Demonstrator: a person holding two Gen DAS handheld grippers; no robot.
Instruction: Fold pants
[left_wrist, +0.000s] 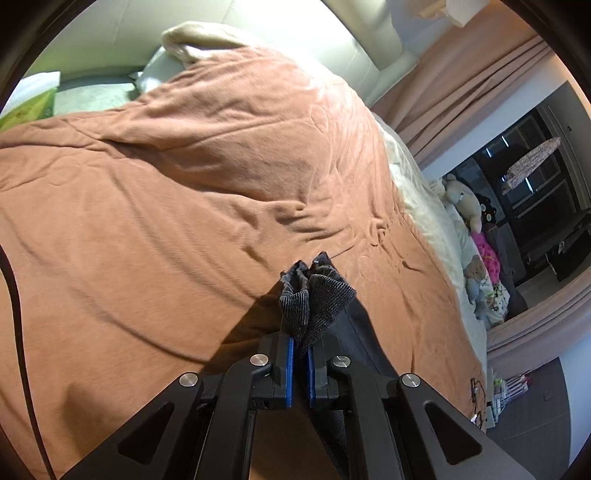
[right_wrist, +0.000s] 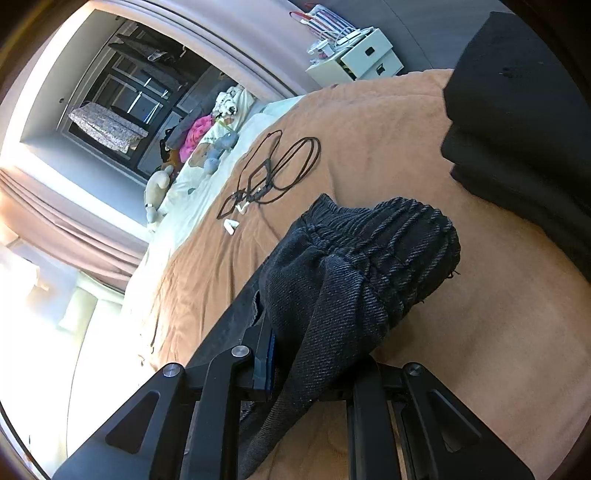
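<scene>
The left tongs (left_wrist: 301, 354) are pressed together on a bunched corner of the dark pants (left_wrist: 314, 299), the ribbed grey-black cloth standing up in a small peak between the blue pads (left_wrist: 290, 365) and trailing down and away beside the right-hand finger. Below it lies the bed, spread with a rumpled terracotta blanket (left_wrist: 166, 192), with a pale pillow (left_wrist: 192, 40) at the head end and stuffed toys (left_wrist: 469, 210) along the far side edge. In the right wrist view the right tongs (right_wrist: 306, 369) pinch another part of the pants (right_wrist: 354, 269): the gathered waistband, with its rows of elastic ridges, billows up over the fingers and hides the right-hand one, so only the left blue pad (right_wrist: 266, 363) shows, tight against the fabric. The cloth hangs lifted above the blanket (right_wrist: 369, 147) rather than lying flat. Farther across the bed, toward its side edge, lies a loose coil of dark cable (right_wrist: 277, 170), and a stack of folded black clothing (right_wrist: 517, 122) sits near the bed's other edge.
</scene>
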